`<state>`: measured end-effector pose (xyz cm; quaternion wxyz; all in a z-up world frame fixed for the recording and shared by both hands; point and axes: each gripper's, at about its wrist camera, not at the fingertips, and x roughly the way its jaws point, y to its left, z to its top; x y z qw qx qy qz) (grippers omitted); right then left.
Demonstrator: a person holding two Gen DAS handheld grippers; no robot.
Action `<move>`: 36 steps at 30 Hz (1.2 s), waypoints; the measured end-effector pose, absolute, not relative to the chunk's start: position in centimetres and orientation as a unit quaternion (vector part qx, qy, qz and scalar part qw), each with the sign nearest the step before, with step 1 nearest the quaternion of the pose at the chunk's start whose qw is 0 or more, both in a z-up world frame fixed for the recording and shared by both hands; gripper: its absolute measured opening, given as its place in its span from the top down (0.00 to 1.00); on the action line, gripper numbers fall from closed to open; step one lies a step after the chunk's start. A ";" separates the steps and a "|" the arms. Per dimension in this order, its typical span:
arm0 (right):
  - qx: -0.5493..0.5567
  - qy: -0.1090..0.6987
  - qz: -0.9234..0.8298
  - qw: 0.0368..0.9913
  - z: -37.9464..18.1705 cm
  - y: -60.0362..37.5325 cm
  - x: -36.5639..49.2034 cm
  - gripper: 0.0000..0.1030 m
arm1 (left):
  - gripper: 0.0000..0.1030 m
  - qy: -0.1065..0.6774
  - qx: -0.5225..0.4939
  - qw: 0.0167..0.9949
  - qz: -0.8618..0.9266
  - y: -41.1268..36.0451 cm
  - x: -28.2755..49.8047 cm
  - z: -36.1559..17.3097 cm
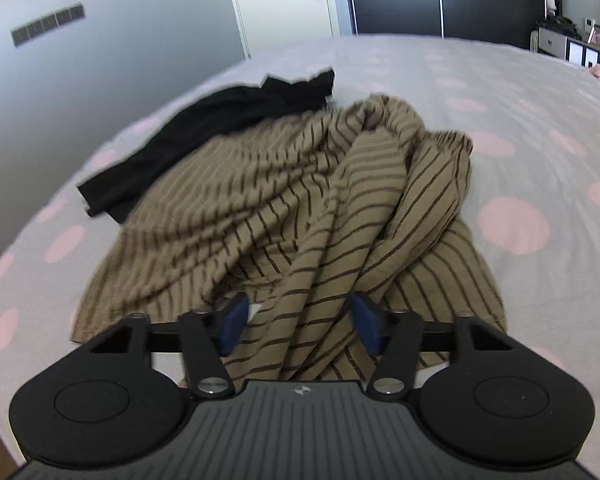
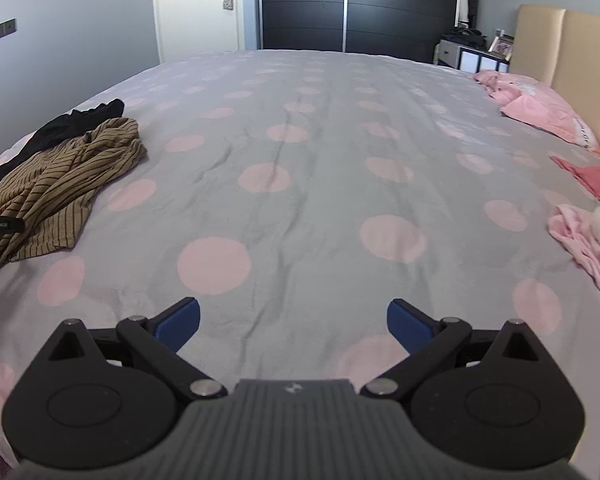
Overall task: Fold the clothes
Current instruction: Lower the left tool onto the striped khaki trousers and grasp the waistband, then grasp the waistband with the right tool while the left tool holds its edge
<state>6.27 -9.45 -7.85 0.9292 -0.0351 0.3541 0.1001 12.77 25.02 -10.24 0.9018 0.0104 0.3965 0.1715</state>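
Partly, the near hem of the striped tan garment (image 1: 300, 208) is cut off from the left wrist view by the body of the left gripper (image 1: 298, 322), so where its edge ends cannot be told. A twisted ridge of that cloth is seen running between the two blue pads (image 1: 230, 326). The jaws are set about half apart, and whether the pads press on the cloth cannot be told, since their inner faces are masked by folds. Motion blur is spread over the cloth and the wall, so fine detail is lost.

A black garment (image 1: 204, 136) is largely buried under the far left side of the striped one, and only its upper strip and one corner are shown. Both lie crumpled near the left edge of the bed cover (image 2: 300, 160), which is grey with pink dots. From the right wrist view the striped garment is clipped by the left border, and a dark object over it there cannot be identified.

The left gripper is pitched down towards the cloth. The right gripper (image 2: 293, 322) is tilted down likewise over bare cover, well apart from the clothes, its fingers spread wide with nothing between them. Pink bedding (image 2: 540, 108) is piled at the right, partly cropped.
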 end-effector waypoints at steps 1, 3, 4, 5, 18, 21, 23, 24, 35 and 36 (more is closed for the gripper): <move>-0.038 0.355 0.104 0.928 -7.9 -9.2 6.6 0.02 | 0.68 0.398 0.000 0.901 0.174 25.3 13.0 -10.3; -0.045 0.356 0.109 0.927 -8.1 -8.8 7.1 0.02 | 0.78 0.397 -0.014 0.900 0.180 25.6 13.4 -10.4; -0.047 0.357 0.111 0.926 -8.1 -8.7 7.4 0.02 | 0.84 0.397 -0.016 0.899 0.183 25.7 13.5 -10.4; -0.047 0.357 0.113 0.926 -8.1 -8.6 7.6 0.02 | 0.87 0.398 -0.019 0.899 0.181 25.7 13.5 -10.4; -0.035 0.330 0.131 0.934 -6.1 -7.9 5.1 0.02 | 0.99 0.369 0.015 0.929 0.017 16.5 8.5 -5.2; -0.026 0.319 0.131 0.938 -5.1 -8.4 3.9 0.02 | 0.99 0.365 0.012 0.931 -0.015 13.9 6.4 -4.0; -0.018 0.314 0.131 0.940 -4.5 -9.1 3.2 0.02 | 0.99 0.367 0.006 0.930 -0.034 12.3 4.6 -3.4; -0.016 0.311 0.130 0.941 -4.2 -9.4 2.8 0.02 | 0.99 0.371 -0.009 0.928 -0.043 11.8 3.8 -3.2; -0.002 0.314 0.147 0.938 -3.0 -12.7 -1.5 0.06 | 0.99 0.432 -0.040 0.892 -0.129 6.7 -5.3 -2.2; -0.003 0.318 0.152 0.936 -3.0 -12.8 -1.7 0.15 | 0.99 0.439 -0.034 0.889 -0.129 6.5 -5.8 -2.4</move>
